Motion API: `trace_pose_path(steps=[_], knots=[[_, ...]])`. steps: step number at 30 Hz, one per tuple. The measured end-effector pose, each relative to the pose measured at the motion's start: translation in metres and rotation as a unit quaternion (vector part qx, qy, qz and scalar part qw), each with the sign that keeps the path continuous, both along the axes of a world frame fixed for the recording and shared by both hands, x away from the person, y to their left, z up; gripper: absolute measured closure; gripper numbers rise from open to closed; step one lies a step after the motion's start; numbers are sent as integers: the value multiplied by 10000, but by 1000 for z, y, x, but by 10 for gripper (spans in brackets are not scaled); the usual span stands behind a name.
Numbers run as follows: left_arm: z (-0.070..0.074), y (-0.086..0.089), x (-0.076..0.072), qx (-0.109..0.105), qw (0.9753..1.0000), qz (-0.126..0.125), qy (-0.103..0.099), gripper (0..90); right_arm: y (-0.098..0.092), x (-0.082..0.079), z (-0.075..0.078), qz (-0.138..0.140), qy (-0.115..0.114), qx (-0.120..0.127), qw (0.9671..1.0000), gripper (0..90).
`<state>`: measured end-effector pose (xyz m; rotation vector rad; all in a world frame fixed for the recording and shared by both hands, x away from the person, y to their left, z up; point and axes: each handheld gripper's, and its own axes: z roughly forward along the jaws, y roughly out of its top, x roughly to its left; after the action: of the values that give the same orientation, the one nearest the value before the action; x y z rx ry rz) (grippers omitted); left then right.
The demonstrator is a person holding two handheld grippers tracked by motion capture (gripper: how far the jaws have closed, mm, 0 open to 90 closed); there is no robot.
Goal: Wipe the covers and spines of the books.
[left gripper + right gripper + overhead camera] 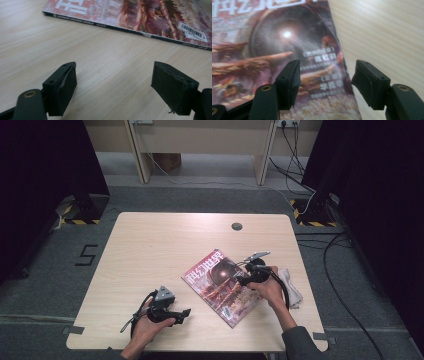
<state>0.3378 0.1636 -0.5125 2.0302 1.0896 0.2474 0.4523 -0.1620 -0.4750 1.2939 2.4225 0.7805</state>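
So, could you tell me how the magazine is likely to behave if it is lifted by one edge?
The magazine looks thin with a soft glossy cover, so it will probably sag if lifted by one edge. The sheen in the right gripper view suggests it may slip between the right tongs. Lying flat on the table, it should slide when pushed, not tip.

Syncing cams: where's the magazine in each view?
High view: magazine right of table centre, under the right tool.
Left gripper view: top edge, spine facing the camera.
Right gripper view: left and centre.
Shared landmark: its red cover with white title characters.
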Motion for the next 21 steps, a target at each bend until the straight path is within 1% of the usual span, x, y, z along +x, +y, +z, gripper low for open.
trace_pose_path(steps=[2, 4, 6, 7, 8, 11, 12, 13, 15, 17, 21], knots=[[-1, -9, 0, 1, 10000, -63, -12, 201, -5, 2, -5, -70, 47, -15, 10000, 366], [-2, -15, 1, 31, 9999, -142, -18, 205, -8, 4, -9, -124, 123, 73, 9998, 357], [-2, -22, 2, 49, 9998, -194, -48, 206, -9, 5, -13, -155, 209, 76, 9996, 348], [-2, -25, 3, 59, 9997, -213, -56, 206, -9, 5, -16, -180, 221, 119, 9995, 348], [-2, -26, 3, 62, 9997, -224, -72, 206, -10, 5, -17, -188, 232, 250, 9992, 352], [-3, -31, 6, -11, 9997, -214, -70, 206, -9, 2, -19, -137, 267, 386, 9988, 347], [-3, -33, 7, -10, 9997, -217, -71, 206, -8, 1, -19, -140, 255, 381, 9988, 337], [-3, -34, 8, -3, 9997, -218, -85, 205, -7, -1, -20, -140, 189, 352, 9991, 336], [-3, -36, 10, -17, 9998, -203, -76, 206, -7, -7, -20, -136, 198, 381, 9990, 334], [-3, -36, 11, -35, 9998, -210, -66, 208, -7, -14, -21, -76, 218, 442, 9988, 334], [-2, -36, 15, -120, 9998, -186, 1, 210, -6, -35, -23, 16, 121, 527, 9985, 329]])
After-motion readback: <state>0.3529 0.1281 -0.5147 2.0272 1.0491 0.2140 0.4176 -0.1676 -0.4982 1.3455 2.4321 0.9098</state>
